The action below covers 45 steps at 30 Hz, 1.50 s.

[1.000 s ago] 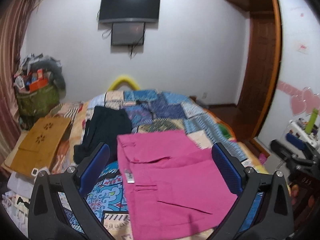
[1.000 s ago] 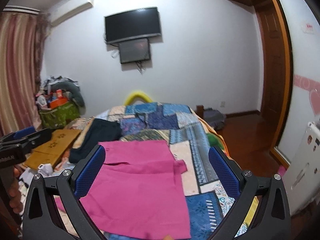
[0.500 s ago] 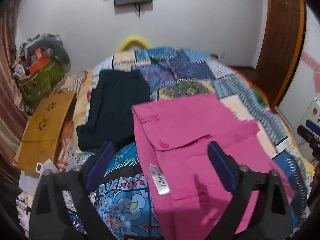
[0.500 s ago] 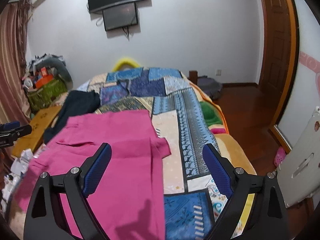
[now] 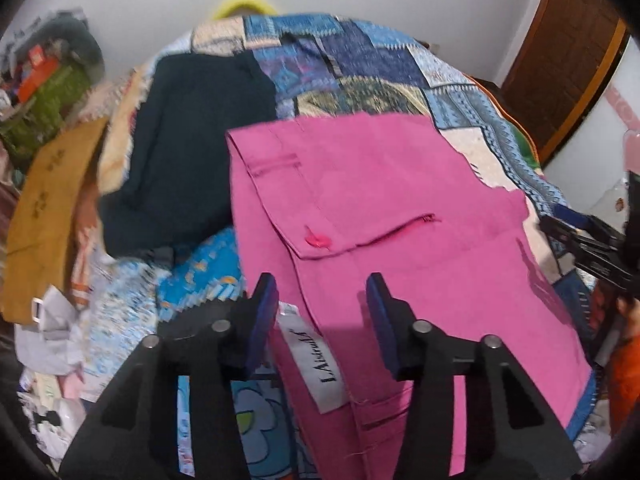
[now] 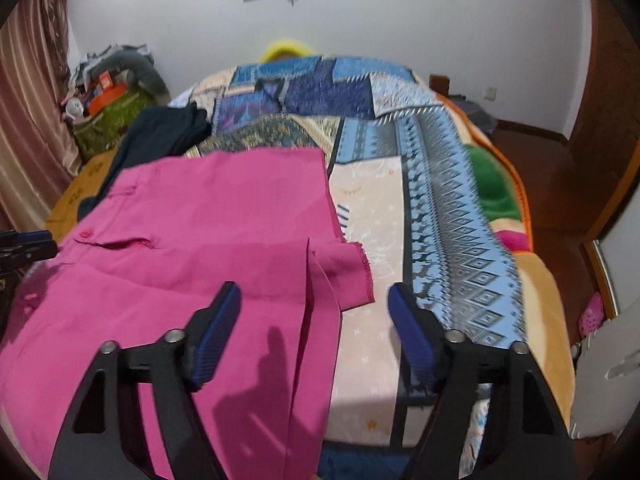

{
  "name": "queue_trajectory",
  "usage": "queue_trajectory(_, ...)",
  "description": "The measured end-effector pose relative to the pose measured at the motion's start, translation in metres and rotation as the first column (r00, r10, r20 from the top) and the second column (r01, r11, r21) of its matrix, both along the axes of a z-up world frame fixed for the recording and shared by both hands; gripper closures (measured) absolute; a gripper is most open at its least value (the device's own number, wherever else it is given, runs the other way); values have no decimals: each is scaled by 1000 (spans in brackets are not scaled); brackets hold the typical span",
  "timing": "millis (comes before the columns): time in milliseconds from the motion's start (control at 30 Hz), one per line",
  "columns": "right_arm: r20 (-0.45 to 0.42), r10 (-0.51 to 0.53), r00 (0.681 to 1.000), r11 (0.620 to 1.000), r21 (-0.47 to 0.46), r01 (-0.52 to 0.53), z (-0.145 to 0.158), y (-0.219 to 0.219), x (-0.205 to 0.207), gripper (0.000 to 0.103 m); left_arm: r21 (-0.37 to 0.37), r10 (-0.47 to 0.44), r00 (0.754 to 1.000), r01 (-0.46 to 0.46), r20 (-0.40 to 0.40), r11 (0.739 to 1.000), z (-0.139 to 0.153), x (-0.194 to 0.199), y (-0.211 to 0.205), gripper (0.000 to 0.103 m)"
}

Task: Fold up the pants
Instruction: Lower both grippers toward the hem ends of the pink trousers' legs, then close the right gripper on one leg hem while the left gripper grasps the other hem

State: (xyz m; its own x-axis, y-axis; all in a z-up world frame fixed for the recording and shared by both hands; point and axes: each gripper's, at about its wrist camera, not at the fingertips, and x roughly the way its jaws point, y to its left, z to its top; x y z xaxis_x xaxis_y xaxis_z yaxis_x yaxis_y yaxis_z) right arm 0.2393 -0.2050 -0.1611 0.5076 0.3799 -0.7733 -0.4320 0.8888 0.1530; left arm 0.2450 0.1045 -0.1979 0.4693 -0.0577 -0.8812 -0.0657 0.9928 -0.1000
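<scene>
The pink pants [image 5: 384, 216] lie partly folded mid-frame on the bed [image 6: 440, 208], more folding likely left; the left gripper [image 5: 322, 316] and right gripper [image 6: 314, 332] are both apart, holding nothing.

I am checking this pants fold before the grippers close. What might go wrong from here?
1. The left gripper straddles the pink pants edge by the white label; it may pinch only the label or one layer.
2. The right gripper hangs over a flipped hem corner; gripping there could fold unevenly.
3. The dark garment lies alongside and might snag.
</scene>
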Motion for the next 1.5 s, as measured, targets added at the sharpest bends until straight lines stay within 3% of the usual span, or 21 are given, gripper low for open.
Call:
queue_trajectory(67,-19,27,999,1000,3,-27,-5,3,7,40,-14,3,1000,-4,-28,1000,-6,3,2,65)
queue_trajectory(333,-60,103,993,994,-14,-104,-18,14,29,48,-67,-18,996,12,-90,998,-22,24,7,66)
queue_trajectory(500,-130,123,984,992,34,-119,-29,18,45,65,-128,-54,994,41,-97,991,-28,29,7,93)
queue_trajectory(667,-160,127,979,991,51,-121,-35,19,48,92,-74,-76,995,71,-62,995,-24,26,5,98)
queue_trajectory(933,-143,151,978,988,1,-153,-40,27,40,100,64,-65,996,68,-59,996,-27,27,7,98)
queue_trajectory(1233,-155,157,975,984,-58,-168,-42,36,37,97,37,-67,995,69,-72,997,-24,26,12,91)
queue_trajectory(1300,-146,145,979,985,-70,-157,-38,34,34,96,50,-83,994,86,-70,995,-19,24,10,80)
queue_trajectory(1400,-146,123,982,990,-53,-132,-29,28,29,81,77,-101,994,103,-37,992,-10,20,8,61)
queue_trajectory(1500,-125,103,987,994,-19,-106,-17,18,26,70,65,-96,995,97,-16,993,-3,24,12,58)
